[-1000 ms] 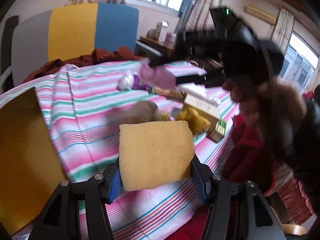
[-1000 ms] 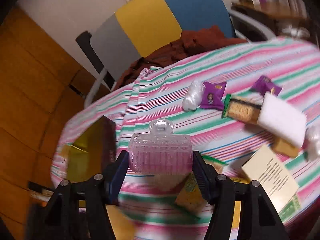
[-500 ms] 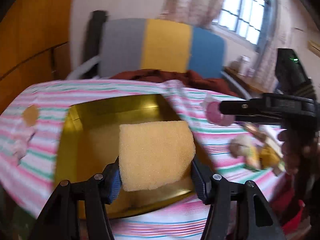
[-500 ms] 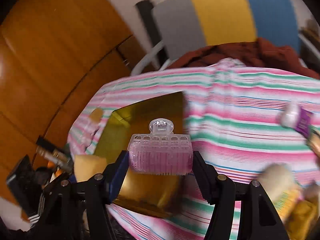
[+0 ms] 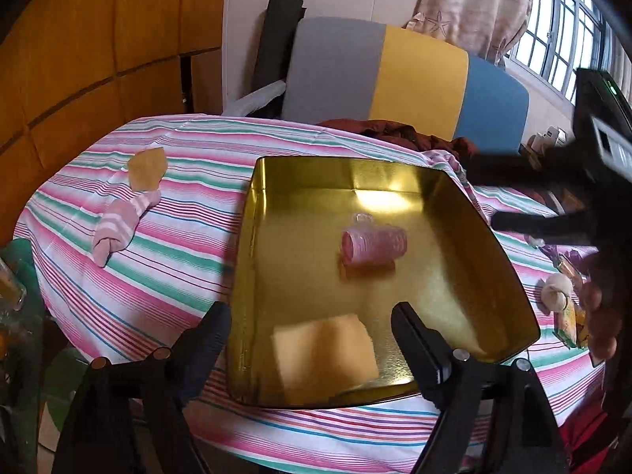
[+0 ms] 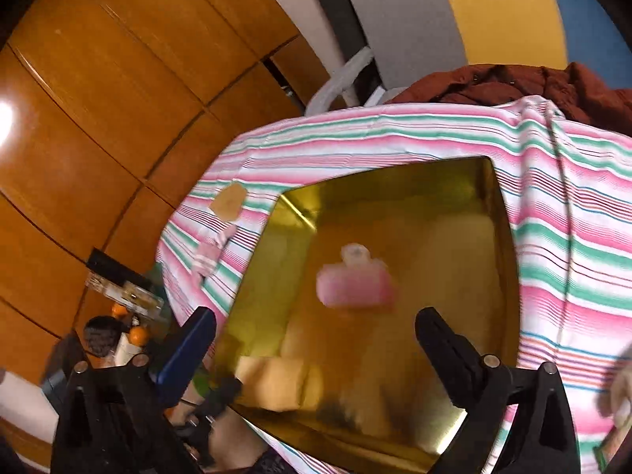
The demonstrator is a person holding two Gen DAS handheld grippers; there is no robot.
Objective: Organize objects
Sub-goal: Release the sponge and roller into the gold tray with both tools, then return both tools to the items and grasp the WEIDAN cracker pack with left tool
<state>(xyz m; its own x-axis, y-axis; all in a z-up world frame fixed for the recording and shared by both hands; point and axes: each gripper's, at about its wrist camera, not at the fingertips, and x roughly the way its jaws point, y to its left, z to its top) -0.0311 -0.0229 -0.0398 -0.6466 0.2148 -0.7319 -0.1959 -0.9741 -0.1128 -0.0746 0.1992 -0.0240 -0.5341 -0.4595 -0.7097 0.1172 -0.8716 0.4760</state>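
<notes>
A striped tablecloth (image 5: 189, 213) in pink, green and white covers the table, wood-panelled wall (image 5: 98, 39) behind it, a grey-yellow-blue chair back (image 5: 395, 79) beyond. On the cloth sits the gold tray (image 5: 252, 213): pink hair roller (image 5: 373, 243) mid-tray, yellow sponge (image 5: 324, 355) at its near edge. Left gripper (image 5: 312, 339) spread wide, empty; right gripper (image 6: 316, 339) wide too, empty above the tray. Left of the tray, a rolled striped sock (image 5: 122, 225).

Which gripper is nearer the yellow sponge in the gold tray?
Left. The left gripper hangs open right over the yellow sponge; the right gripper is open nearer the pink hair roller.
</notes>
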